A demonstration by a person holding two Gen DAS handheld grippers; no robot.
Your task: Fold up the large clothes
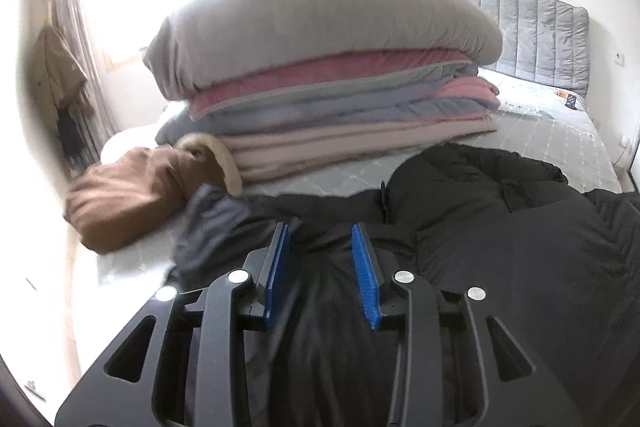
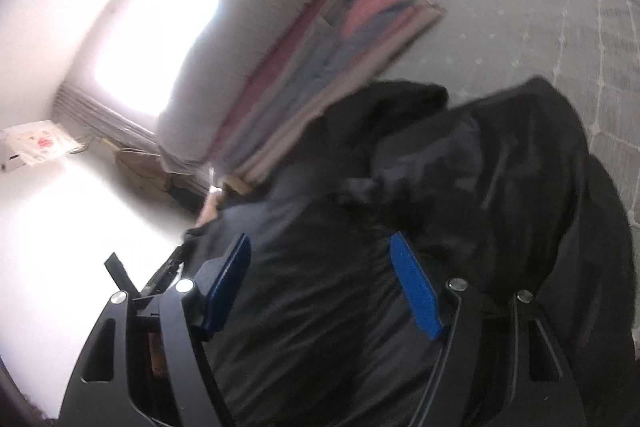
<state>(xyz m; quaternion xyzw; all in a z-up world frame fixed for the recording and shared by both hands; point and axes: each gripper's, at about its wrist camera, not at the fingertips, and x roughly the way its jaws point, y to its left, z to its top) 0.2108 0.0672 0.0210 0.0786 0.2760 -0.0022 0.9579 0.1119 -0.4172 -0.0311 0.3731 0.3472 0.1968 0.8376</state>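
A black puffy coat (image 1: pixel 500 227) lies spread over the near part of the bed. My left gripper (image 1: pixel 320 267) sits low over its left part, and a ridge of the black fabric bunches up between the blue pads (image 1: pixel 366 279), which press on it. In the right wrist view the same coat (image 2: pixel 500 167) fills the lower right. My right gripper (image 2: pixel 320 275) stands wide, with a thick fold of the coat filling the gap and touching both blue pads (image 2: pixel 416 291).
A tall stack of folded quilts and blankets (image 1: pixel 328 67) stands on the bed behind the coat. A brown fur-trimmed jacket (image 1: pixel 132 195) lies at the bed's left edge. The grey padded headboard (image 1: pixel 536 27) is at the far right; the patterned mattress (image 2: pixel 540 7) shows beyond the coat.
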